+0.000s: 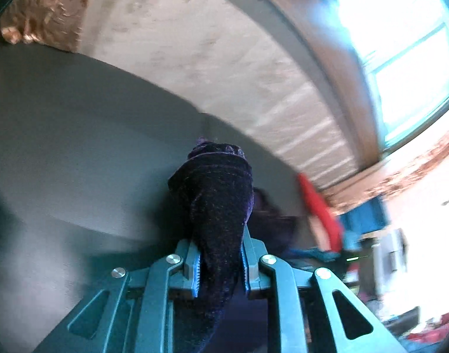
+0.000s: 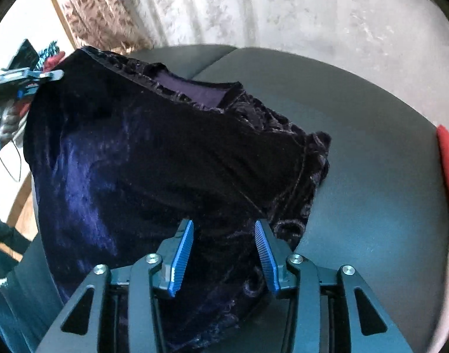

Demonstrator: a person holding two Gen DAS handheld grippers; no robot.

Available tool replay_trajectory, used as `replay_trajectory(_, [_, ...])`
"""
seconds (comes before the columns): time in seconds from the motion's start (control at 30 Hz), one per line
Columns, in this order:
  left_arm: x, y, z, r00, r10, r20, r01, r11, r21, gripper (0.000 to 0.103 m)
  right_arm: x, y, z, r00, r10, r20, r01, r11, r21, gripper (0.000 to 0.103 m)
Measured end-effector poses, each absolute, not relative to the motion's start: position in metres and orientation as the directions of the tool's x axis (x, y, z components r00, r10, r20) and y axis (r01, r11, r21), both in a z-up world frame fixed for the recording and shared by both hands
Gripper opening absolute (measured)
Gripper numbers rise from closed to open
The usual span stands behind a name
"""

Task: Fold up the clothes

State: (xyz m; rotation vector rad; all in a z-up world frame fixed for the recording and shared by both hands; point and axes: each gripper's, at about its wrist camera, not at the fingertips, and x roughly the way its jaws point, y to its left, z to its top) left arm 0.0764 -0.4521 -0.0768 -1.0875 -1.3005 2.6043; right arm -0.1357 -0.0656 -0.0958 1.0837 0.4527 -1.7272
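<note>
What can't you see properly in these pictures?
- Left wrist view: most of the purple velvet garment; the left claw clamps only a bunched fold.
- Left wrist view: the red thing is blurred.
- Right wrist view: the garment's bottom is cut off by the frame edge, behind the right claw.

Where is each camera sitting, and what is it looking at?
Left wrist: rides on the left gripper, looking along its fingers at the purple velvet garment pinched there, above the grey table.
Right wrist: rides on the right gripper, looking down at that garment; the left gripper shows far off.
Both show the garment, the table and a red cloth.
</note>
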Motion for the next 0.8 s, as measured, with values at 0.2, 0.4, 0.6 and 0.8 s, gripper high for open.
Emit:
replay_trajectory(0.2, [0.05, -0.406, -0.057, -0.778, 0.397, -0.487, 0.214, -0.561, -0.799, 0.019, -0.134, -0.053, -0.101, -0.121, -0.606, -0.786, 0.855, -0.466, 0.228, 0.044])
replay_trajectory(0.4, [0.004, -0.353, -0.044, -0.768, 0.417, -0.486, 0.208, -0.555, -0.805, 0.019, -0.128, -0.049, -0.105, -0.143, -0.635, -0.759, 0.843, -0.48, 0.244, 0.044])
replay_trajectory(0.6, [-0.042, -0.289, -0.064, -0.691, 0.435, -0.577, 0.248, -0.607, -0.755, 0.019, -0.128, -0.047, -0.104, -0.151, -0.657, -0.738, 0.836, -0.484, 0.26, 0.044])
replay_trajectory(0.8, [-0.074, -0.253, -0.103, -0.631, 0.436, -0.642, 0.306, -0.621, -0.722, 0.019, -0.128, -0.044, -0.106, -0.148, -0.674, -0.723, 0.833, -0.48, 0.277, 0.046])
